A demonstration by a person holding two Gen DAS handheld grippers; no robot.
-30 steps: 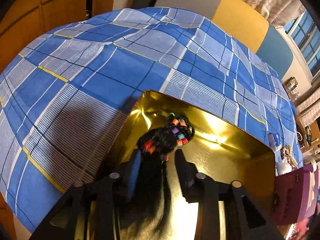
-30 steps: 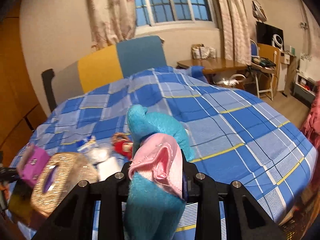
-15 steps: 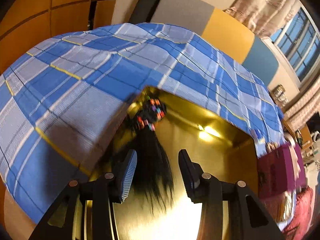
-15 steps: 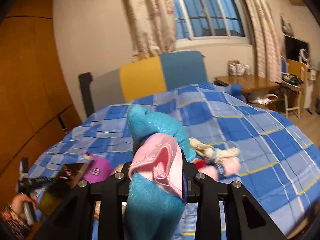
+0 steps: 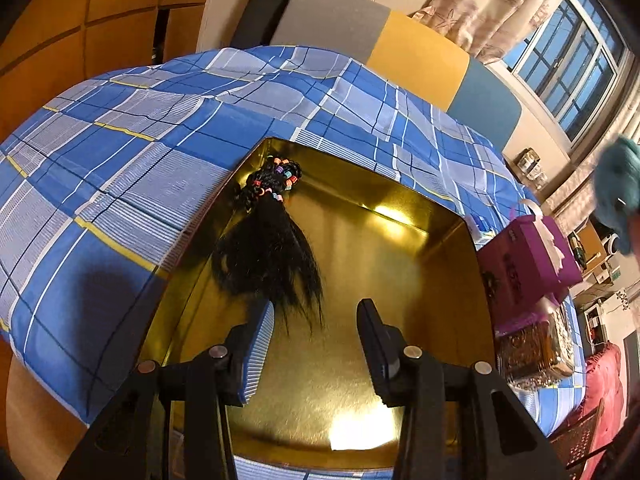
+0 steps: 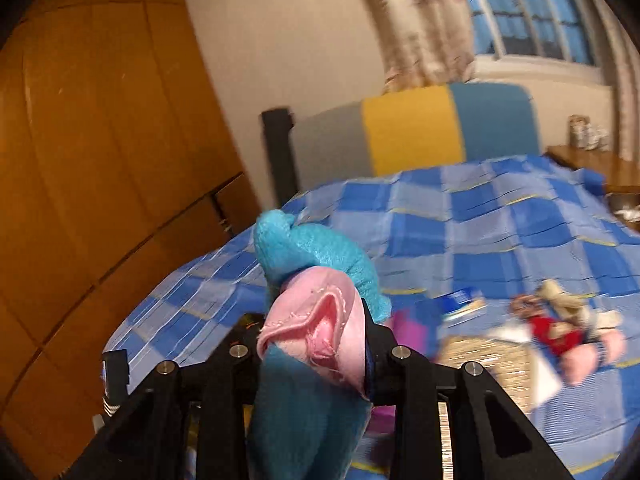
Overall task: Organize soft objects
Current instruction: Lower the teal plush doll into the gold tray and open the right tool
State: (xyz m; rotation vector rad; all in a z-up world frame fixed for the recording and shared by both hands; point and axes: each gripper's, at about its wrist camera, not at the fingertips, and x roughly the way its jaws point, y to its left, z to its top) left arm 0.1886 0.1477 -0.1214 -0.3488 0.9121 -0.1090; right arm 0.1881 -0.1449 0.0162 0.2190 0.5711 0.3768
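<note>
While my left claw [image 5: 316, 332] is hanging wide and holding nothing above the gold tray [image 5: 400, 292], the black hairpiece [image 5: 272, 256] is lying inside along the tray's left wall, its beaded end [image 5: 276, 180] tucked into the far left corner and its loose strands trailing toward my blue-padded finger [image 5: 260, 344]. The rest of the tray floor, to the right of the hair, is sitting bare (plenty of room there). The tray is resting on the blue plaid bedspread [image 5: 120, 152], with a purple box [image 5: 532, 256] just beside its right rim. My right claw [image 6: 320, 344] is gripping the teal plush toy [image 6: 320, 256] by its pink-lined part, holding it up over the bed. A red-dressed doll [image 6: 560, 332] is lying on the bedspread to the right, though the view is blurring there.
</note>
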